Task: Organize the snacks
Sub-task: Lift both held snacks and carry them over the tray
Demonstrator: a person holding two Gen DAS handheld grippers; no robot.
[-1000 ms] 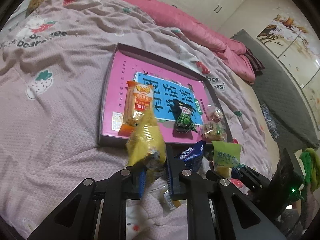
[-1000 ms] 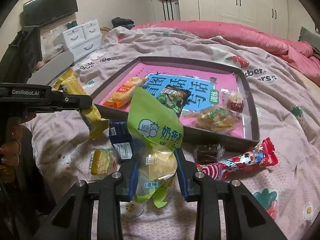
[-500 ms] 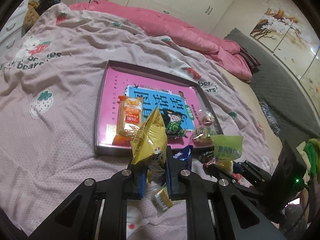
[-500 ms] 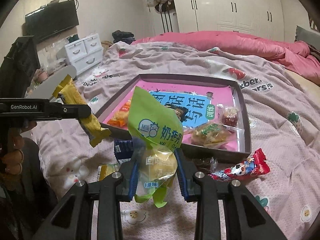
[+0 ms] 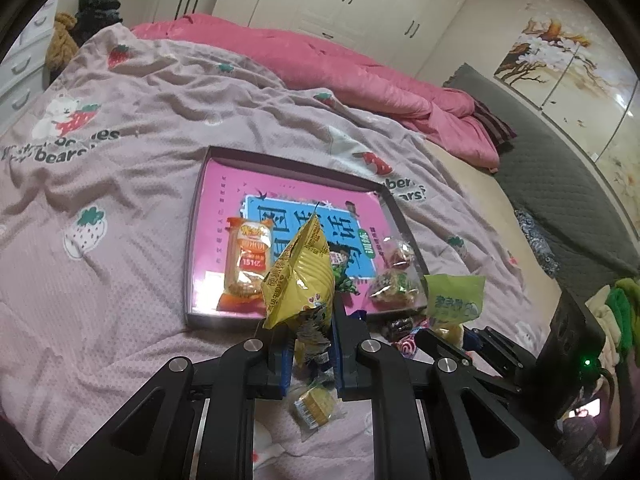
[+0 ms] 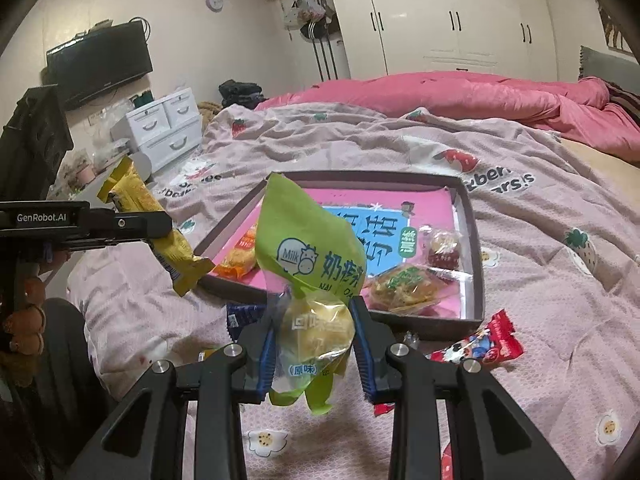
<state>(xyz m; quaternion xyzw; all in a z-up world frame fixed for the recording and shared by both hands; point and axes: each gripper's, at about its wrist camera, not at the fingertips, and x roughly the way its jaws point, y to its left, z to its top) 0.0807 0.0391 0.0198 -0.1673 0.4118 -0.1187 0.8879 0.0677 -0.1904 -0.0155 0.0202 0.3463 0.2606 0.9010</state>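
Between the left gripper's (image 5: 308, 344) jaws: a yellow packet (image 5: 298, 280), pinched by its crumpled lower end, jaws closed down tight on the foil. Packet stands up out of the jaws and hangs clear of the bedspread (image 5: 120, 240). Below and just behind the jaws a small yellow wrapped snack (image 5: 314, 404) lies loose on the cloth.

Right gripper (image 6: 314, 344): jaws part-closed, both pads pressed on the pale bun inside a green packet (image 6: 308, 276). Green top of the wrapper sticks up ahead of the jaws; its tail hangs below them. Also off the bed.

Ahead of both pairs of jaws, near edge close: the box lid (image 6: 474, 240) with its pink lining, serving as the tray. Already inside: an orange packet (image 5: 246, 264) at the near left, a clear-wrapped pastry (image 6: 404, 286) and a small round sweet (image 6: 442, 248) at the right. A dark green packet is mostly hidden behind the yellow one.

Loose on the bedspread near the right jaws: a red lollipop wrapper (image 6: 486, 344) to the right, a blue packet (image 6: 240, 314) to the left, short of the lid's near wall.

Step, as judged: mid-carry, one snack in each gripper, both lifted, neither yet over the lid.

Next move likely calls for: carrying each packet forward over the near wall to bare pink lining, lowering, then opening the jaws. Wrappers are limp; tails may snag the wall.
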